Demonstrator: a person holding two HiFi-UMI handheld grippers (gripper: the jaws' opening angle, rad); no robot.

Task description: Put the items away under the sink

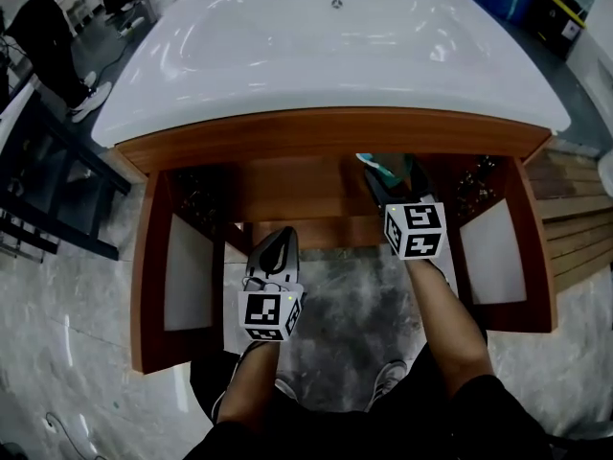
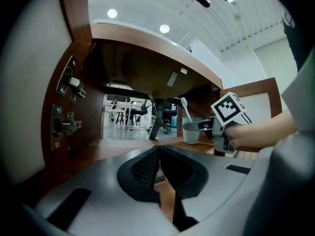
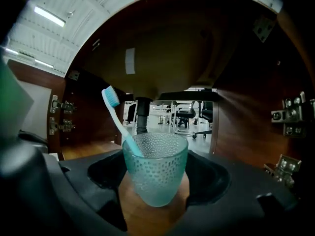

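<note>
A teal dimpled glass cup [image 3: 155,168] with a teal toothbrush [image 3: 115,117] standing in it sits between the jaws of my right gripper [image 3: 155,183], which is shut on it. In the head view the right gripper [image 1: 388,182] reaches into the open cabinet under the white sink [image 1: 326,46], and the cup [image 1: 375,166] shows just below the counter edge. The left gripper view shows the cup [image 2: 190,132] low over the wooden cabinet floor [image 2: 123,149]; I cannot tell if it touches. My left gripper [image 1: 278,242] hangs in front of the cabinet, shut on nothing.
Both cabinet doors stand open, the left door [image 1: 187,276] and the right door [image 1: 498,252]. A dark drain pipe [image 3: 142,114] drops from the basin at the cabinet's middle. Metal hinges [image 2: 66,127] stick out from the left wall. The cabinet back is open to the room behind.
</note>
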